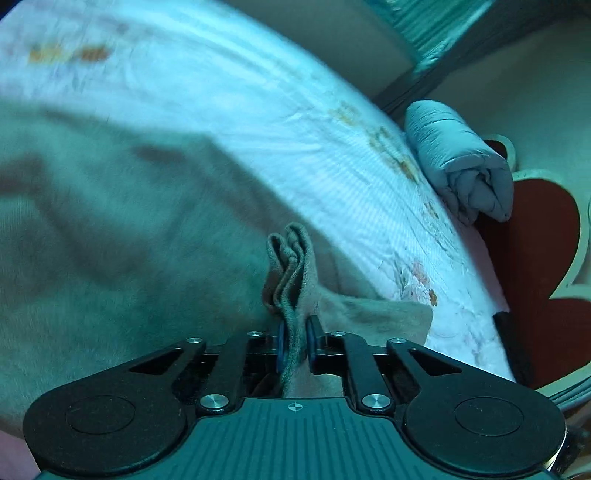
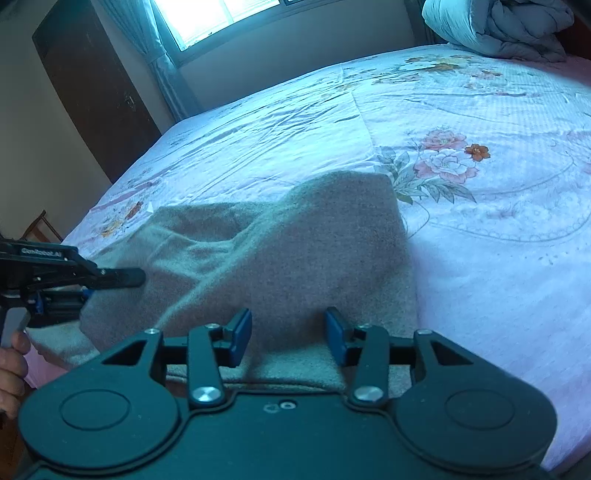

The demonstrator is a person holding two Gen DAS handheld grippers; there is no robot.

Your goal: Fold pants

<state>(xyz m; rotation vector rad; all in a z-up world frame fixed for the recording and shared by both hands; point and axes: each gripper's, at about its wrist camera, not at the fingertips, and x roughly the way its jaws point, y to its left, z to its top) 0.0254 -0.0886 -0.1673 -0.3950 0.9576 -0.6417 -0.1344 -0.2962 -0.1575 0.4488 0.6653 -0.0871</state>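
The grey-brown pants (image 2: 295, 258) lie folded over on the flowered bed sheet (image 2: 480, 110). My left gripper (image 1: 295, 332) is shut on a bunched edge of the pants (image 1: 291, 266), which sticks up between its fingers. It also shows at the left of the right wrist view (image 2: 86, 293), at the pants' left edge. My right gripper (image 2: 288, 339) is open just above the near edge of the pants, with nothing between its blue pads (image 2: 240, 339).
A rolled grey quilt (image 1: 461, 166) lies at the bed's head, next to a red and cream headboard (image 1: 535, 240). It shows at the top right in the right wrist view (image 2: 498, 26). A dark wardrobe (image 2: 92, 92) and a curtained window (image 2: 221, 18) stand beyond the bed.
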